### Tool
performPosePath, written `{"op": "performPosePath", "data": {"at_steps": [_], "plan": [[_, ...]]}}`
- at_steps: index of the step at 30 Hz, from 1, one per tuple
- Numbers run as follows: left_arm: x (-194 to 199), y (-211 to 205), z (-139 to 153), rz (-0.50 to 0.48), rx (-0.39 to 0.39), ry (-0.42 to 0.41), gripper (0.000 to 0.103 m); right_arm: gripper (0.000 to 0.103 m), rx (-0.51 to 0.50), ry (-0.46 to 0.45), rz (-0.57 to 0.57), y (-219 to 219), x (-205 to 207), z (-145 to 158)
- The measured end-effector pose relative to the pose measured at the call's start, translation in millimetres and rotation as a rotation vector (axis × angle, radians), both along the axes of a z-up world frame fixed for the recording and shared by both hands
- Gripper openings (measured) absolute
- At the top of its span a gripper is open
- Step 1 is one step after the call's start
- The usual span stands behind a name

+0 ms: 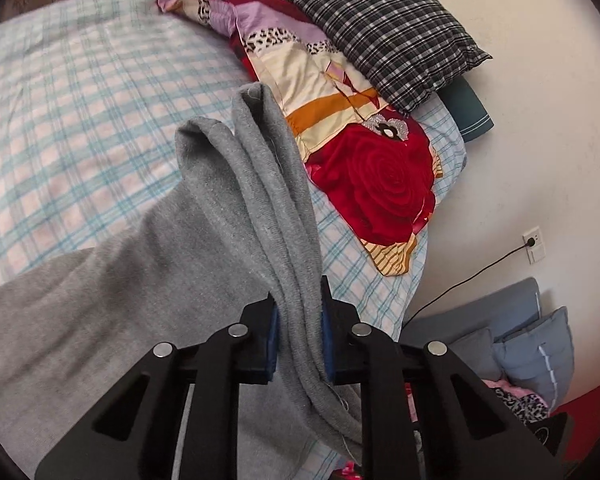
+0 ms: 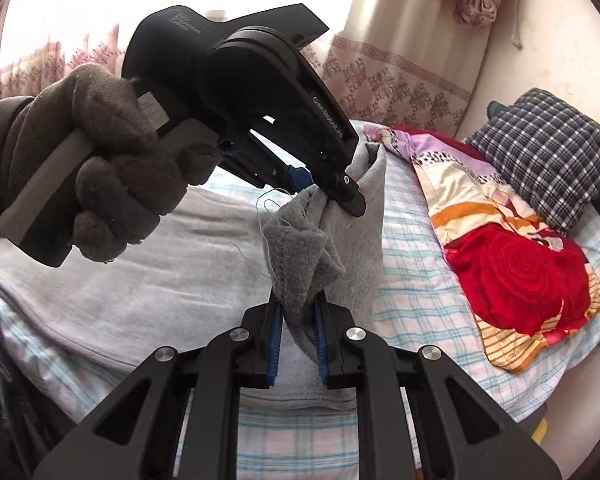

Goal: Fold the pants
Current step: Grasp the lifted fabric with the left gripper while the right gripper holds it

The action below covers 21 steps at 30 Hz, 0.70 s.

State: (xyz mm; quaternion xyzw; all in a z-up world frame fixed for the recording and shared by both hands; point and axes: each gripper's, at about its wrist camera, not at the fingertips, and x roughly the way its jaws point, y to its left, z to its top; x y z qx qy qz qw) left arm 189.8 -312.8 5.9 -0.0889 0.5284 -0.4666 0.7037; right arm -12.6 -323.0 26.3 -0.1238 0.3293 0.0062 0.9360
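Jaws of your right gripper (image 2: 298, 312) are clamped on a bunched fold of the grey pants (image 2: 140, 264), frayed threads showing. Just beyond, your gloved left hand (image 2: 112, 160) holds the left gripper (image 1: 298, 320), its jaws closed on another fold of the same fabric. Lifted at both grips, the rest of the pants lies across the checked bed sheet (image 1: 80, 100). Farther back sit a rose-print quilt (image 1: 380, 184) and a dark plaid pillow (image 1: 388, 28).
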Motion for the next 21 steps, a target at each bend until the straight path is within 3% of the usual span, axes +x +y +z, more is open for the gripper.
{"op": "performPosePath", "data": {"at_steps": [8,12,21], "plan": [[-21.5,65.7,15.4,0.091,0.007,-0.04,0.017,0.014,0.104,0.025,0.1,23.8,-5.5,13.9],[-27.8,104.5,5.5,0.152,0.006,-0.017,0.017,0.014,0.161,0.07,0.15,38.6,-4.8,9.7],[-42.1,169.3,-29.8,0.245,0.034,0.021,0.017,0.015,0.134,0.157,0.247,87.4,-6.8,-12.2]]}}
